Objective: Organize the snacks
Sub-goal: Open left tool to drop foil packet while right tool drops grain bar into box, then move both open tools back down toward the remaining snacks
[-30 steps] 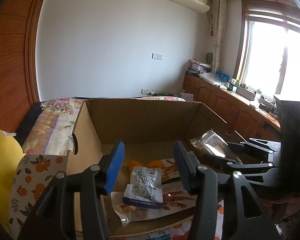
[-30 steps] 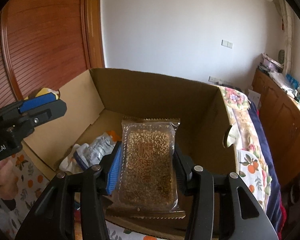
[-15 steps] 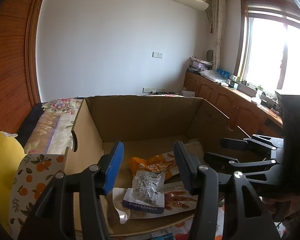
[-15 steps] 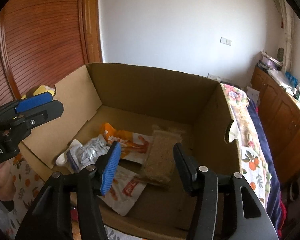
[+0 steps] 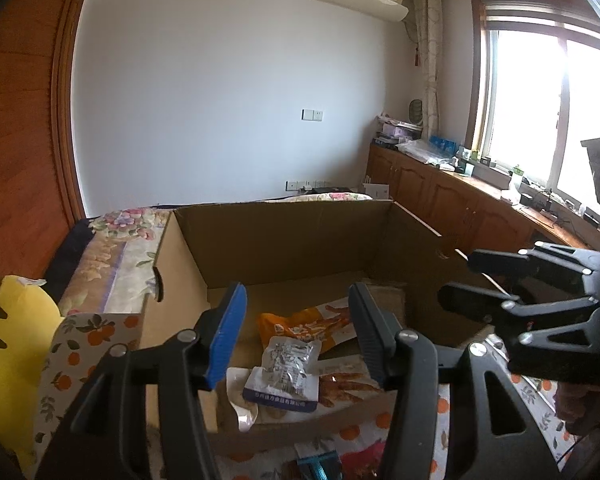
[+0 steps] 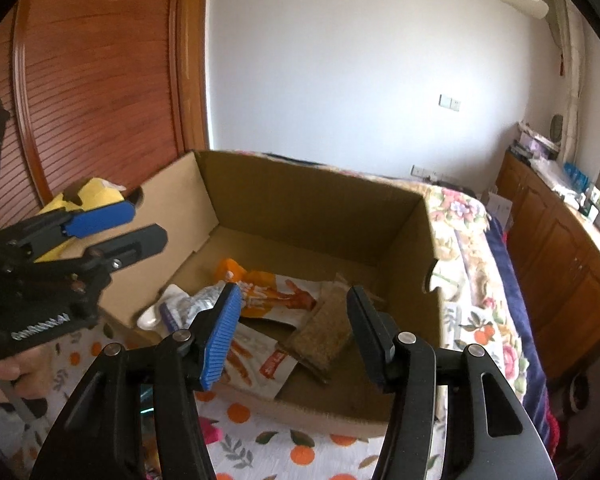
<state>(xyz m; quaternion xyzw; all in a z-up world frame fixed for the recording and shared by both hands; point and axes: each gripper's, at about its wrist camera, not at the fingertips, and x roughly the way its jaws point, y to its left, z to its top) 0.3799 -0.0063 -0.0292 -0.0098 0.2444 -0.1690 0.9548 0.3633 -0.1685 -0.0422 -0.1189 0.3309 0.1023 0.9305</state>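
Daylight floods in through the window point(image 5: 548, 112), which is blown out to white glare. Near the cardboard box point(image 6: 308, 200) the light is soft and shadows faint. Fisheye distortion bends straight lines, corners vignette black, and the box rim looks slightly motion-blurred.

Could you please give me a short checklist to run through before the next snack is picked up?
1. Right gripper empty, jaws apart: ok.
2. Left gripper empty, jaws apart: ok.
3. Grain bar packet lying inside the cardboard box, free of both grippers: ok.
4. Orange packet and silver packet inside the box, none hanging over the rim: ok.
5. Next snack located: cannot tell; only pink and blue scraps show at the lower edge on the orange-print cloth.
6. The two grippers apart from each other: ok.
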